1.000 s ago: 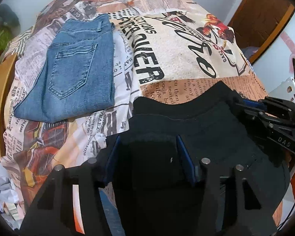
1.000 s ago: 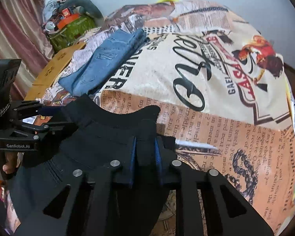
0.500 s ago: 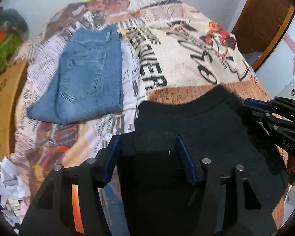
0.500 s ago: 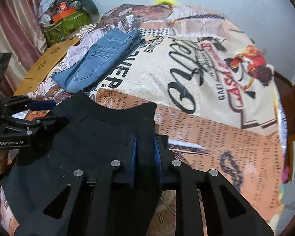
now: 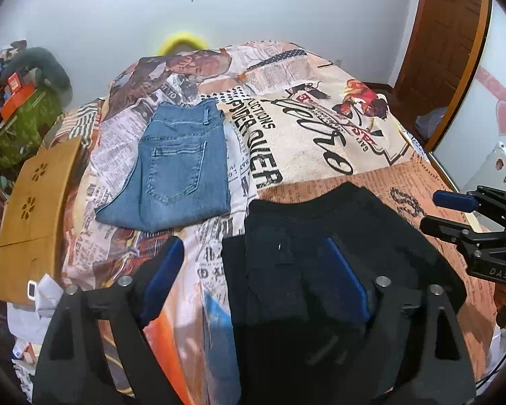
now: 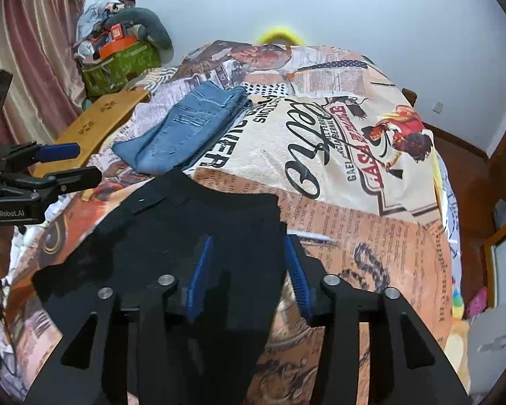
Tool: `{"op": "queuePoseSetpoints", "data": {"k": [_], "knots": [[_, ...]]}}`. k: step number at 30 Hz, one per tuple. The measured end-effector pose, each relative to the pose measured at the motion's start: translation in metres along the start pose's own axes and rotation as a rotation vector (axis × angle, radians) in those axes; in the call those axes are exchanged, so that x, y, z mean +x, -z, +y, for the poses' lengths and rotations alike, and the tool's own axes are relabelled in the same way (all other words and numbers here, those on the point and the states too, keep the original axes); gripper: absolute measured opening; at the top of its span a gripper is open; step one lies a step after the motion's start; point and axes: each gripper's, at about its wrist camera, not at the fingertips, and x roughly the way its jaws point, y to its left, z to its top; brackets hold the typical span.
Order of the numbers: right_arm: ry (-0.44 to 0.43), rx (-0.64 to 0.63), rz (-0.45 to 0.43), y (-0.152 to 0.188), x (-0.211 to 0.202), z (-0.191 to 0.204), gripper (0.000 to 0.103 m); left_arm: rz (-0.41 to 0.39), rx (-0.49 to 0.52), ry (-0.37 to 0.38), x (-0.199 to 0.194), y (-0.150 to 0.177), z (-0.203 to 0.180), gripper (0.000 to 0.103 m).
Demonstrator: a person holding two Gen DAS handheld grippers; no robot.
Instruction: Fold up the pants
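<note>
two grippers letting go right now. left gripper [image 5: 249, 276] opening wide, blue pads clear of the cloth, one pad off over the bedspread and the other above the black pants [image 5: 337, 246]. right gripper [image 6: 249, 266] opening too, pads apart, the pants' right edge lying between them but not pinched. black pants folded and flat on the near end of the bedspread [image 6: 371, 229], waistband edge pointing away. looks like the release step after a fold, probably the last one.

to do it well: keep opening until both pads are properly free before pulling away, lift straight up and back so no pad snags the top layer and drags the fold open. worth checking the left corner, looks slightly uneven. a quick pat would tidy it.

further up, blue jeans [image 5: 182, 168] already folded, well apart from the black pair. beyond that, wooden board [image 5: 37, 195] at the left edge of the bed, wall behind.

versus a second ago: both were clamped on the black fabric then, now released. pants lying flatter, more of the room in view.
</note>
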Motion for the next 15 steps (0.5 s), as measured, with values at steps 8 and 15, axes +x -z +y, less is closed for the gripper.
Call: {"op": "queuePoseSetpoints", "data": {"k": [8,15], "knots": [[-0.082,0.143,0.078,0.03,0.011,-0.018,0.066,0.189,-0.096,0.069,0.036,0.03,0.021,0.091],[-0.182,0.248,0.183,0.05,0.041,-0.04,0.069,0.288,-0.179,0.178,0.063,0.039,0.032,0.091]]}}
